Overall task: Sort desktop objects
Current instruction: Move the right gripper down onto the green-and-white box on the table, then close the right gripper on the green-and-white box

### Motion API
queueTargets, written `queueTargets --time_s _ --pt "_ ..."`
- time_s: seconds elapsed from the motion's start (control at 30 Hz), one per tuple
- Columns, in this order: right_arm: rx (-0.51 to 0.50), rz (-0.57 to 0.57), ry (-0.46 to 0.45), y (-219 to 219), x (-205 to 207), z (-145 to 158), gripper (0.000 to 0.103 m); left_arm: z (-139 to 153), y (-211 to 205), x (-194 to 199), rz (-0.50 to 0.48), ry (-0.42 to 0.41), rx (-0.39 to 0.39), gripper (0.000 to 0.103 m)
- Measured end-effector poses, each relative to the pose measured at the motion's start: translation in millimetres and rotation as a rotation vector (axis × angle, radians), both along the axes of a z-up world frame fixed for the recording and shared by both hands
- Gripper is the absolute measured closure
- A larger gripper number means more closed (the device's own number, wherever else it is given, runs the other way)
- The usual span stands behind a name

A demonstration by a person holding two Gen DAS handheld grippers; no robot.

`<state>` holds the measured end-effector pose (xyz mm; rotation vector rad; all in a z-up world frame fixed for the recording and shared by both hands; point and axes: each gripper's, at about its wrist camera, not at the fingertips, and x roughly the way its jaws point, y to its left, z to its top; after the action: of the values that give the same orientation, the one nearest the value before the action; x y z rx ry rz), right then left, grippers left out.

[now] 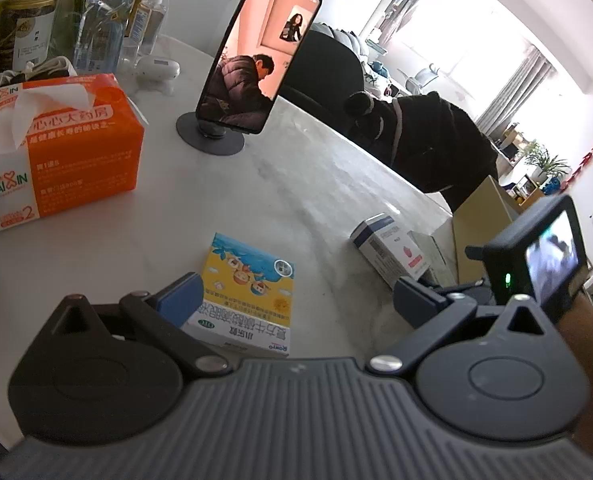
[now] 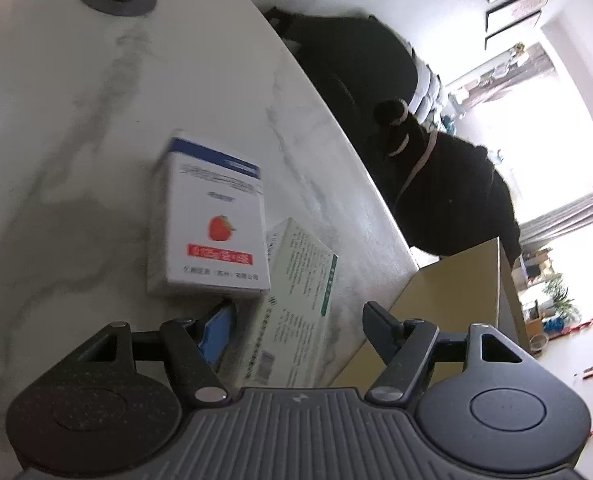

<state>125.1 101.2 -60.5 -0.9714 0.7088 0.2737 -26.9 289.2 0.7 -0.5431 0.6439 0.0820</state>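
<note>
A yellow and blue medicine box (image 1: 248, 292) lies flat on the white marble table (image 1: 296, 184). My left gripper (image 1: 296, 300) stands open around it, the left finger (image 1: 180, 300) close beside the box and the right one well clear. A white box with a strawberry picture (image 2: 212, 216) lies further right. Next to it a pale green and white box (image 2: 296, 312) sits between the fingers of my right gripper (image 2: 300, 330). That gripper is open: its right finger (image 2: 380, 328) stands apart from the box. A hand holds the right gripper's camera body (image 1: 536, 256).
An orange tissue pack (image 1: 56, 148) and a phone on a round stand (image 1: 256, 56) stand at the back, with jars and bottles (image 1: 28, 28) behind. A cardboard box (image 2: 456, 292) sits off the table's right edge. A dark garment (image 1: 428, 140) hangs beyond.
</note>
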Motion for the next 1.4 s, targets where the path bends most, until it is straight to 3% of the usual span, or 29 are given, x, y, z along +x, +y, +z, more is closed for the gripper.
queueTargets --time_s 0.13,0.37,0.57,0.73,1.1,1.4 --pt "-0.009 -0.027 0.068 2.1 25.1 2.9 0.024 1.4 0.3 1.3 0.0 0.0 -0.006 0.0" --pt "0.034 -0.092 0.301 3.5 86.2 18.5 0.024 6.0 -2.1 0.0 -0.005 -0.012 0.0 0.0" --pt "0.112 -0.142 0.418 -3.6 115.3 22.8 0.03 6.1 -2.1 -0.3 -0.004 -0.007 -0.001 0.0" --pt "0.179 -0.178 0.48 -3.4 106.4 21.2 0.041 7.2 -3.8 -2.6 -0.01 -0.009 -0.007 0.0" --pt "0.299 -0.215 0.486 -7.0 95.0 35.1 0.045 9.8 -4.0 -8.3 -0.008 -0.019 -0.007 0.0" --pt "0.493 -0.206 0.49 -21.1 94.0 89.5 0.045 9.8 -6.9 -9.4 -0.018 -0.021 -0.012 0.0"
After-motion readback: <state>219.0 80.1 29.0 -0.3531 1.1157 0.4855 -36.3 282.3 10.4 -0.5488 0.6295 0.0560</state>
